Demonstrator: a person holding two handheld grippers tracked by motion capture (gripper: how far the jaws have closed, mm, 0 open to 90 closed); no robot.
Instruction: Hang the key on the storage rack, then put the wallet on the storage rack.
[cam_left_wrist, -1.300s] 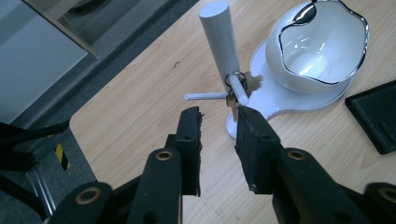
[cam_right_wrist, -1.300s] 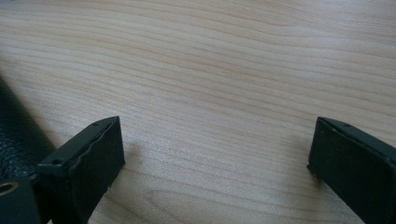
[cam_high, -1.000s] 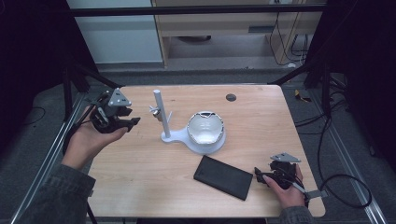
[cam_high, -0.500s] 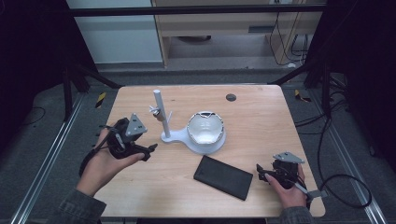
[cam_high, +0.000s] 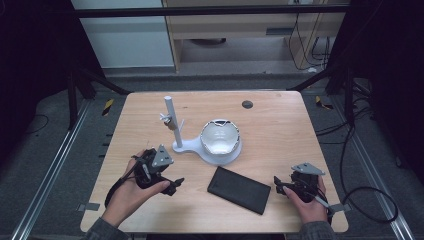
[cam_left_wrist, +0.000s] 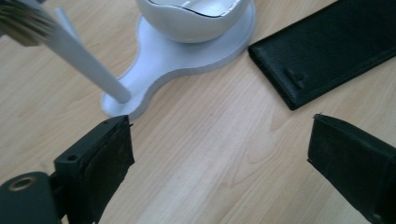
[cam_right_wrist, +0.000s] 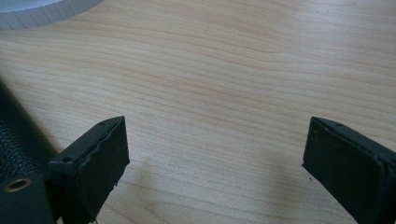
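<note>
Ahead of the left gripper's (cam_high: 172, 184) parted fingers (cam_left_wrist: 100, 158) lies the black case (cam_left_wrist: 322, 56).

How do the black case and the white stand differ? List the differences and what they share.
1. The black case is dark with a grained surface; the white stand is pale and smooth.
2. The black case lies flat and low; the white stand carries an upright post and a bowl-shaped cup.
3. The black case is rectangular; the white stand has a rounded base.

Both rest on the wooden table, untouched.

Grey floor (cam_high: 45, 150), pale cabinet (cam_high: 130, 42) behind
</note>
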